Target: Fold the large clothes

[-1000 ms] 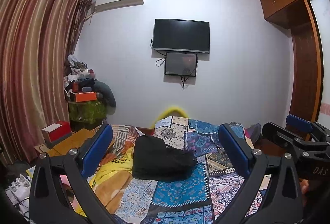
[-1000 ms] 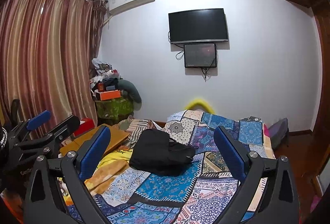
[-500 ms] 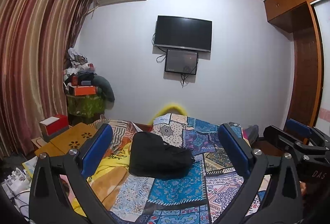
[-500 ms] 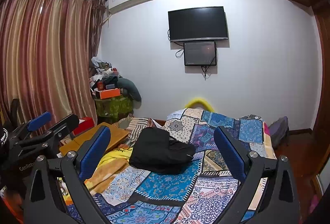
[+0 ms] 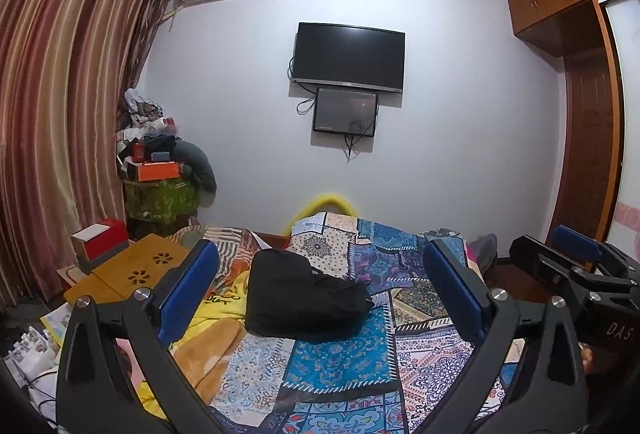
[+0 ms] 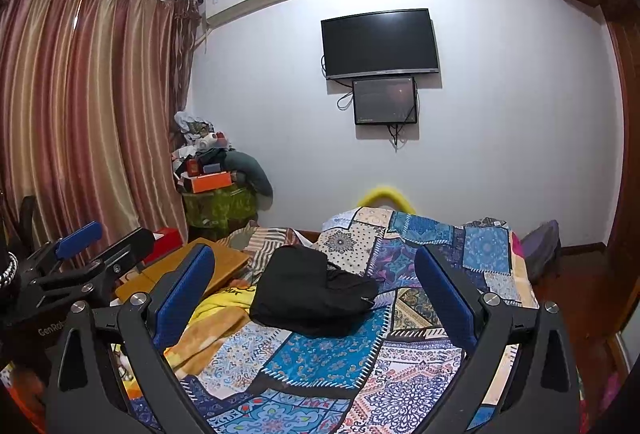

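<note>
A black garment (image 5: 298, 296) lies bunched in a heap on the patchwork bed cover (image 5: 340, 358), a little past the middle of the bed; in the right wrist view the garment (image 6: 308, 292) looks the same. My left gripper (image 5: 320, 282) is open, held above the near part of the bed, well short of the garment. My right gripper (image 6: 314, 284) is open too, with nothing between its blue pads. Each gripper shows in the other's view: the right one (image 5: 576, 266) at the far right, the left one (image 6: 80, 254) at the far left.
A yellow blanket (image 5: 212, 318) lies left of the garment. A wooden lap table (image 5: 132, 274) with a red box (image 5: 102, 240) stands at the bed's left. A cluttered stand (image 5: 160, 186) fills the corner by the curtains (image 5: 60, 114). A wardrobe (image 5: 588, 138) is on the right.
Both views have tilted slightly upward, so the bed and garment sit lower in frame. The garment has not moved and both grippers stay open.
</note>
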